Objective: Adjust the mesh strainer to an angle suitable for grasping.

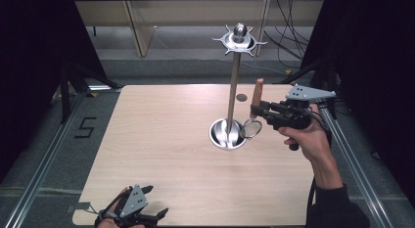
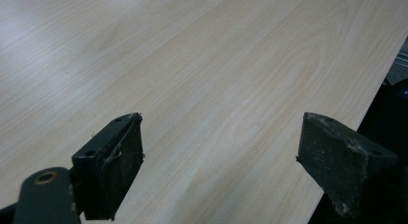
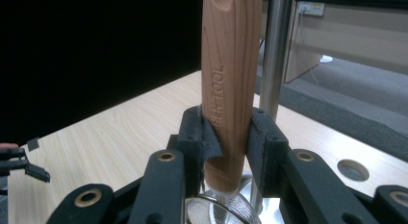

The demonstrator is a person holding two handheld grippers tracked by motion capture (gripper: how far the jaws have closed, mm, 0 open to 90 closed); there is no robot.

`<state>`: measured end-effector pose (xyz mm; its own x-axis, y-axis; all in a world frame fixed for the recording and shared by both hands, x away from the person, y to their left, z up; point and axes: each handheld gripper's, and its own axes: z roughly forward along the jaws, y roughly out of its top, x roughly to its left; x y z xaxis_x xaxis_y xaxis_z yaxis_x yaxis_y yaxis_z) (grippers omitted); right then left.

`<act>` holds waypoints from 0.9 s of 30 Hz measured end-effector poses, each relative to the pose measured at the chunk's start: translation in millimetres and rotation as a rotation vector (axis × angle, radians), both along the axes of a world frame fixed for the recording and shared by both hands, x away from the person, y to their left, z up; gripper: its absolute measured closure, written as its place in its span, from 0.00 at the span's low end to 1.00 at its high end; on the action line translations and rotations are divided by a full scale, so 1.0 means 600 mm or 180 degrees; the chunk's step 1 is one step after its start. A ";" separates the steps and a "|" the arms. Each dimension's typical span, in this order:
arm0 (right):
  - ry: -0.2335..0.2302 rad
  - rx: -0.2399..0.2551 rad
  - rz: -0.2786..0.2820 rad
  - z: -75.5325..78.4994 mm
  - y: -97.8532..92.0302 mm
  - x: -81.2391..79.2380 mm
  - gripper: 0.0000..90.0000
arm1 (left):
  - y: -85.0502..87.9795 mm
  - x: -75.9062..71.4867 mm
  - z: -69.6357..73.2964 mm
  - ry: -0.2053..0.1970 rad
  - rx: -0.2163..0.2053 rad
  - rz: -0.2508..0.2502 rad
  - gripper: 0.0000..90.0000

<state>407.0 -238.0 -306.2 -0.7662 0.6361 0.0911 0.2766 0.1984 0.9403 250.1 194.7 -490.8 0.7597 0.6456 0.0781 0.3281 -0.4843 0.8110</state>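
Right hand-held gripper (image 1: 255,112) clamps wooden strainer handle (image 1: 257,91) upright beside steel stand (image 1: 234,86); left hand-held gripper (image 1: 147,204) gapes wide over tabletop (image 1: 161,140)

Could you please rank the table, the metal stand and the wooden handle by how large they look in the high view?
1. table
2. metal stand
3. wooden handle, upright in the right claw; it stands at about the stand's distance, so this ranking holds.

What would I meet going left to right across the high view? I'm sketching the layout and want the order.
left gripper → metal stand → small strainer held by its wooden handle → right gripper
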 end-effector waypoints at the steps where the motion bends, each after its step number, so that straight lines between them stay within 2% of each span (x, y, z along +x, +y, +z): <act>1: -0.0055 0.0009 0.0011 0.005 0.001 0.004 0.78 | 0.000 0.000 0.000 0.0002 -0.0002 0.0000 0.17; 4: -0.0047 0.0042 0.0016 0.022 0.003 0.009 0.78 | 0.000 0.000 0.000 0.0023 -0.0006 0.0002 0.17; 5: -0.0051 0.0061 0.0021 0.025 0.004 0.010 0.78 | 0.000 0.002 0.001 -0.0018 0.0026 -0.0040 0.17; 6: -0.0048 0.0067 -0.0002 0.030 0.006 0.011 0.78 | -0.002 -0.001 -0.001 0.0043 -0.0028 0.0007 0.17; 7: -0.0048 0.0067 -0.0002 0.030 0.006 0.011 0.78 | -0.002 -0.001 -0.001 0.0043 -0.0028 0.0007 0.17; 8: -0.0100 0.0031 0.0009 0.039 0.009 0.016 0.78 | -0.001 0.001 0.000 -0.0005 0.0022 -0.0008 0.17; 9: -0.0066 0.0067 -0.0001 0.042 0.012 0.016 0.78 | -0.001 0.001 0.000 -0.0003 0.0018 -0.0006 0.17; 10: -0.0078 0.0069 0.0003 0.046 0.014 0.018 0.78 | -0.003 -0.001 -0.001 0.0027 -0.0069 0.0005 0.17; 12: -0.0117 0.0047 0.0009 0.055 0.016 0.022 0.78 | -0.003 -0.001 -0.001 0.0032 -0.0056 0.0015 0.17; 13: -0.0067 0.0086 0.0012 0.059 0.019 0.024 0.78 | -0.001 0.000 0.000 0.0002 -0.0010 0.0004 0.17; 14: -0.0055 0.0105 0.0014 0.062 0.020 0.025 0.78 | -0.001 0.000 0.000 0.0009 -0.0024 0.0011 0.17; 17: -0.0095 0.0064 -0.0007 0.069 0.019 0.031 0.78 | -0.001 0.000 0.000 0.0005 -0.0006 -0.0002 0.17; 18: -0.0092 0.0087 -0.0016 0.070 0.021 0.032 0.78 | -0.001 -0.001 0.000 0.0050 -0.0014 0.0012 0.17; 20: -0.0058 0.0092 -0.0032 0.076 0.021 0.036 0.78 | -0.001 -0.001 0.000 0.0047 -0.0020 0.0003 0.17; 21: -0.0045 0.0087 -0.0016 0.079 0.022 0.039 0.78 | -0.003 -0.002 -0.001 0.0050 -0.0069 0.0010 0.17; 23: -0.0061 0.0039 -0.0018 0.081 0.024 0.042 0.78 | -0.002 -0.001 -0.001 0.0041 -0.0026 0.0014 0.17; 27: 0.0024 0.0022 -0.0050 0.082 0.024 0.051 0.78 | 0.001 0.001 0.001 -0.0011 0.0072 -0.0025 0.17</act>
<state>437.5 -223.8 -256.7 -0.7554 0.6474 0.1014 0.2868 0.1874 0.9395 250.6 195.2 -490.2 0.7645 0.6376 0.0953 0.3215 -0.5052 0.8009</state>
